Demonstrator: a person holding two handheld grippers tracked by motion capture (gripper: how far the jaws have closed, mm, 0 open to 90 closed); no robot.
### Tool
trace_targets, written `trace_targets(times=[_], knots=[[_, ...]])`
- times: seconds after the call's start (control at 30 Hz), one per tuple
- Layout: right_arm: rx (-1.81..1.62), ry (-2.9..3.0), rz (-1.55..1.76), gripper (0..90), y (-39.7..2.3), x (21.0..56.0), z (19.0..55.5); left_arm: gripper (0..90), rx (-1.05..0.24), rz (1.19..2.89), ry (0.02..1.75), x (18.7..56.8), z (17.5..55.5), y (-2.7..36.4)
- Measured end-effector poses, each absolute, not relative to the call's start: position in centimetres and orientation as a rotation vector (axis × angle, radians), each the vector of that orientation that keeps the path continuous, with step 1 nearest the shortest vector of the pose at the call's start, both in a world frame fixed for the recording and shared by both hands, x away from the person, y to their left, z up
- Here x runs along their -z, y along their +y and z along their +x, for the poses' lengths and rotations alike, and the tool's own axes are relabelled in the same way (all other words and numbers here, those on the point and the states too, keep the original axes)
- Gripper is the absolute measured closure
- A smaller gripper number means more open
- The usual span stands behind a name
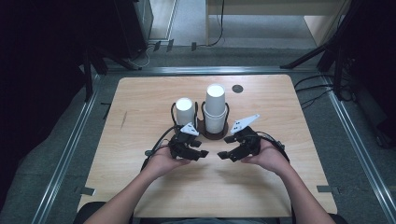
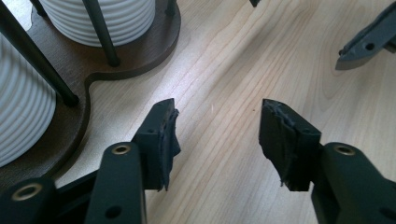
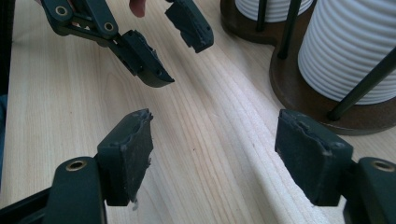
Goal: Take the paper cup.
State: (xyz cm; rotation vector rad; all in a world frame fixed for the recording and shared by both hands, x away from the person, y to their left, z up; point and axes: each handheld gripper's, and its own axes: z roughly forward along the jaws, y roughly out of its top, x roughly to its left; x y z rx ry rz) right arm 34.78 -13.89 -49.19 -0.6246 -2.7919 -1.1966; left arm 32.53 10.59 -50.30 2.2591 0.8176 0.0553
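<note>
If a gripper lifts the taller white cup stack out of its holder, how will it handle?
The taller white cup stack looks light, probably paper or thin plastic. Its ribbed walls should give grip but may crush. Tall and narrow, it could tip once clear of the holder's rods.

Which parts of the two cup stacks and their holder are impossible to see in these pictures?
- Taller cup stack: top cut off by the edge in the left gripper view.
- Shorter cup stack: base hidden behind the left gripper in the high view.
- Dark wooden holder: its far side hidden by the cups.
</note>
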Motion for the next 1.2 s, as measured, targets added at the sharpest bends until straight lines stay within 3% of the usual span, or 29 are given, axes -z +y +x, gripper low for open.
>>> trace_targets(times=[0.47, 1.2], knots=[[1.161, -2.764, -0.72, 34.4, -14.6, 48.9, 35.1, 58.5, -0.055, 2.264, 0.816, 49.9, 32.5, 10.6], [1.19, -2.837, -0.831, 32.6, -16.9, 47.1, 36.6, 68.9, -0.078, 2.201, 0.789, 47.2, 34.8, 9.1]])
